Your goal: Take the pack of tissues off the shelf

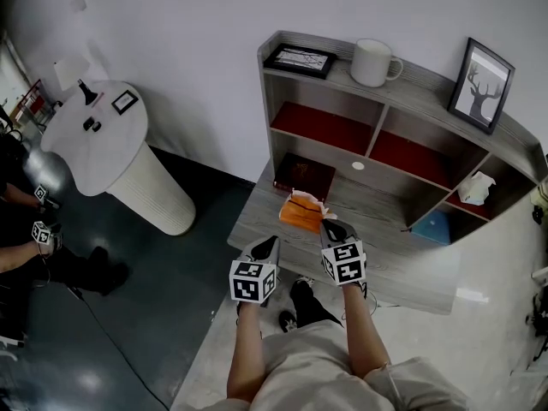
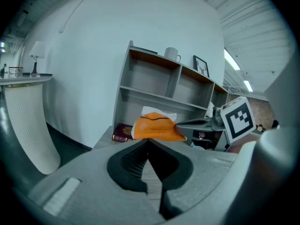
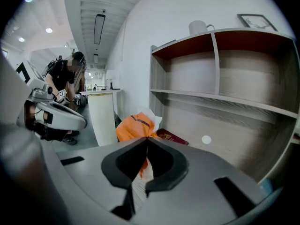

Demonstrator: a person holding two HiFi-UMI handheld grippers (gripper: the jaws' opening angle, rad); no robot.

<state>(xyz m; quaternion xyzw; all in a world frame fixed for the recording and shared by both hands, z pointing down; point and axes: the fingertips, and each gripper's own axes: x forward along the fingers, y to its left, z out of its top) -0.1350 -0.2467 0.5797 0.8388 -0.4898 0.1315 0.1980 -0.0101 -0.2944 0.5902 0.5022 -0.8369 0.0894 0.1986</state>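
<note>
The orange tissue pack (image 1: pixel 301 212), with a white tissue sticking out of its top, is over the grey desktop in front of the shelf unit (image 1: pixel 402 101). My right gripper (image 1: pixel 330 227) is shut, and an edge of the orange wrapper (image 3: pixel 133 128) is pinched at its tips. In the left gripper view the right fingertips (image 2: pixel 182 124) meet the near corner of the pack (image 2: pixel 154 127). My left gripper (image 1: pixel 271 245) is shut and holds nothing, a little short of the pack and to its left. Whether the pack rests on the desk is hidden.
A dark red booklet (image 1: pixel 304 176) lies behind the pack in the lower shelf bay. On top of the shelf stand a white mug (image 1: pixel 374 62) and two picture frames (image 1: pixel 483 84). A crumpled tissue (image 1: pixel 475 188) and a blue box (image 1: pixel 432 227) sit at the right. A white round stand (image 1: pixel 111 144) and a person (image 1: pixel 34 238) are at the left.
</note>
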